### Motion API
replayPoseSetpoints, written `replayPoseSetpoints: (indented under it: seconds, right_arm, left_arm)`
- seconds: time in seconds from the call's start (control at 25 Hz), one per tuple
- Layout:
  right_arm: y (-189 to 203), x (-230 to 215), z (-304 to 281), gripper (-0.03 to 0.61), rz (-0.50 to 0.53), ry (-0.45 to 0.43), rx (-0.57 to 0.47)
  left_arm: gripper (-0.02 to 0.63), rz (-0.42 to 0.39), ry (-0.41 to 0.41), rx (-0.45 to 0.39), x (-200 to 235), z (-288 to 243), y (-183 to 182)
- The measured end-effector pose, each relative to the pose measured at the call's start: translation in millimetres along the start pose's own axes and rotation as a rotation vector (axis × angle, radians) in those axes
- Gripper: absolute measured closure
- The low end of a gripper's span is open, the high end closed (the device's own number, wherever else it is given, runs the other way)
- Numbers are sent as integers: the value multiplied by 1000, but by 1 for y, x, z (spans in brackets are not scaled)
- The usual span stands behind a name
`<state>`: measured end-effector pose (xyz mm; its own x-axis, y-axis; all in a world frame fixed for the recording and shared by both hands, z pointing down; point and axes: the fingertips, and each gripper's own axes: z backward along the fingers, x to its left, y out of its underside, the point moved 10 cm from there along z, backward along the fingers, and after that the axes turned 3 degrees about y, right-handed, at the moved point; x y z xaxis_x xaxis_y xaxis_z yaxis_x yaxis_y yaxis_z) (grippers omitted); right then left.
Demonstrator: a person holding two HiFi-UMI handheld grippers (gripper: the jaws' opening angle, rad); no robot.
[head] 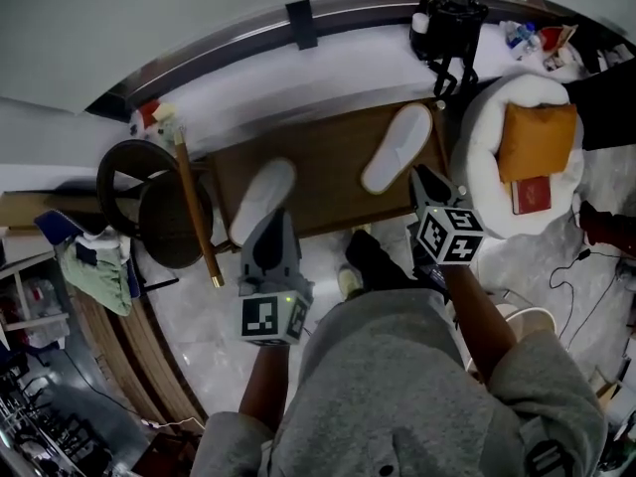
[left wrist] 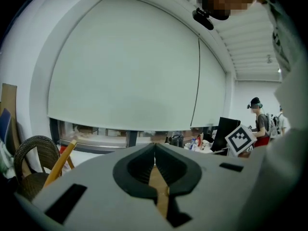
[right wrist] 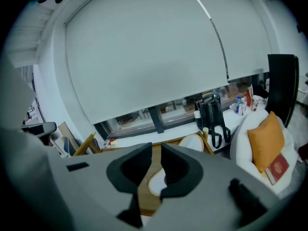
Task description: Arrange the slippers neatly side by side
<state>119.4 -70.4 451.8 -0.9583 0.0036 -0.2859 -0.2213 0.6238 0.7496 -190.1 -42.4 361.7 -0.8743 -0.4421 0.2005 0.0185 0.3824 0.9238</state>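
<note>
On the brown wooden bench [head: 328, 172], 2 white fabric slippers lie well apart, the left slipper [head: 263, 199] and the right slipper [head: 397, 147]. Probably light and floppy, so pinch each at the sole edge. The left gripper [head: 275, 222] is clenched and empty; the right gripper [head: 425, 179] is barely parted and empty.

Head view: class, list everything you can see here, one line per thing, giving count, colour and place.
slippers: two, white, apart on the table, one at left, one further right
table: one, brown wood, centre
wicker chair: one, dark, left of the table
wooden pole: one, yellowish, between chair and table
bag: one, black, behind the table's right end
round seat: one, white, right of the table
cushion: one, orange, on the seat
book: one, red, on the seat
left claw: one, grey, shut, empty, by the left slipper
right claw: one, grey, jaws slightly apart, empty, by the right slipper
</note>
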Motion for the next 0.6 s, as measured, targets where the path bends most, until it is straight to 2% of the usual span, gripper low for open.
replayPoseSetpoints:
  seconds: [0.12,0.28,0.48,0.6]
  right_arm:
    - [0,-10,-23,530,-31,31,31]
    - [5,-20,-51,488,-57,57,74]
    - [19,-32,-85,476,-107,113,133]
    - [28,-38,-103,471,-138,151,163]
  left_arm:
    - [598,17,-18,12,4,-17,0]
    - [598,19,-25,68,8,-35,-3]
    - [598,15,-37,64,15,-56,-4]
    - [598,20,-50,129,17,-64,-5]
